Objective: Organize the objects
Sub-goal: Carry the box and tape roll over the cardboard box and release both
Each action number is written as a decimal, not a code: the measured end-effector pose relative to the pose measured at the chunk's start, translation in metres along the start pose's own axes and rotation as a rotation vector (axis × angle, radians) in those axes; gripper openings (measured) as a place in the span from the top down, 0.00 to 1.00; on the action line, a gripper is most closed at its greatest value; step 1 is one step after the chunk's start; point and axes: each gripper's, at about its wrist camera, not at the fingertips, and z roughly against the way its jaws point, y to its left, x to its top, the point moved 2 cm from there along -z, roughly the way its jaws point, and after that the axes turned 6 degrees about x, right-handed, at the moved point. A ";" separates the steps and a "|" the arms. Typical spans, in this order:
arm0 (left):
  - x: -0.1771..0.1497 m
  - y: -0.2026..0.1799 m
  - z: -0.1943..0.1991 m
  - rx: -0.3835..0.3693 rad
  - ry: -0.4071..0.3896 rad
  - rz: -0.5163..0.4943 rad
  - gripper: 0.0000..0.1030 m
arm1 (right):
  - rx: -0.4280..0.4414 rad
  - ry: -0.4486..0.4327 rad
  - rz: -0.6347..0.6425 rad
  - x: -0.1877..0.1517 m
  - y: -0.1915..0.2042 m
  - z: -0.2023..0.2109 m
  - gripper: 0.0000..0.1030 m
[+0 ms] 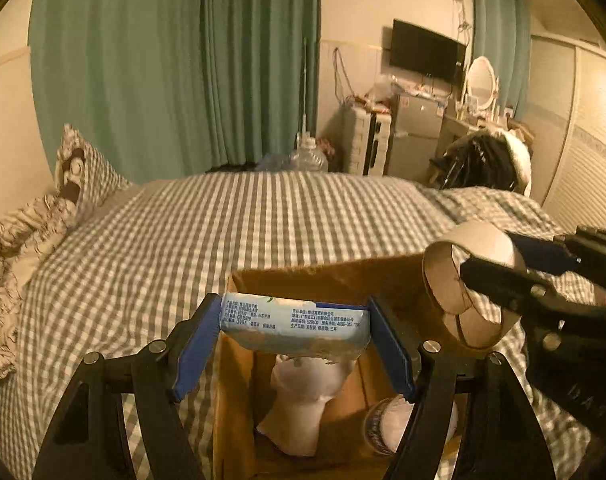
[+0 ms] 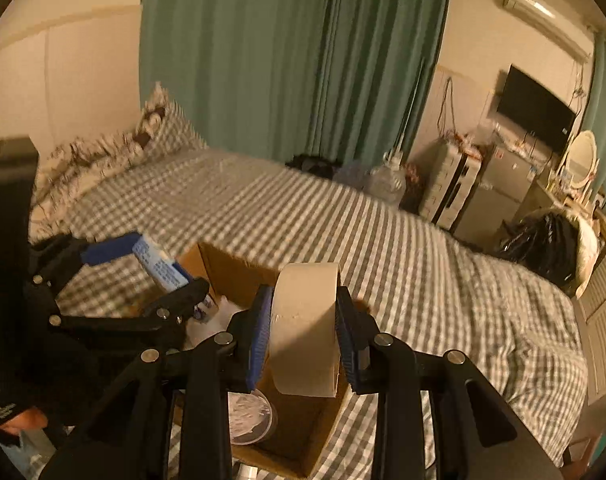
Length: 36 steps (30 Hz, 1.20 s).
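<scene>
An open cardboard box (image 1: pixel 335 276) stands on the checked bed; it also shows in the right wrist view (image 2: pixel 227 266). My left gripper (image 1: pixel 295 328) is shut on a pale blue tissue pack (image 1: pixel 295 322) and holds it over the box's opening. It appears at the left of the right wrist view (image 2: pixel 155 268). My right gripper (image 2: pixel 303 328) is shut on a beige tape roll (image 2: pixel 305 320) above the box's right side. The roll (image 1: pixel 469 276) shows at the right in the left wrist view. Inside the box lie a white bundle (image 1: pixel 307 396) and a round clear-lidded container (image 2: pixel 249 416).
The grey-white checked bedspread (image 1: pixel 223 232) surrounds the box. Pillows (image 1: pixel 79 176) lie at the far left. Green curtains (image 1: pixel 175 64) hang behind. A black and white heap (image 1: pixel 487 164) sits at the bed's far right corner. A suitcase (image 1: pixel 365 140), small fridge and wall TV stand beyond.
</scene>
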 end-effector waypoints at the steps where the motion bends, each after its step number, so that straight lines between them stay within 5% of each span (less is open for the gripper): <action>1: -0.003 0.001 -0.005 -0.002 0.011 0.005 0.27 | 0.004 0.015 -0.001 -0.003 0.000 -0.008 0.71; 13: -0.013 0.007 -0.018 -0.030 0.079 0.058 0.19 | 0.036 0.031 -0.024 -0.011 -0.004 -0.026 0.69; 15: -0.010 0.009 -0.010 -0.011 0.067 0.069 0.09 | 0.016 0.014 -0.035 -0.009 -0.005 -0.017 0.46; 18: -0.005 0.013 0.007 0.005 0.042 0.069 0.00 | -0.007 -0.030 -0.057 -0.005 -0.008 0.007 0.27; 28: 0.008 0.036 0.096 0.026 -0.064 0.071 0.00 | -0.053 -0.132 -0.079 0.000 -0.007 0.110 0.16; 36: -0.045 0.046 0.129 0.103 -0.019 0.044 0.00 | -0.060 -0.079 -0.072 -0.051 0.006 0.143 0.14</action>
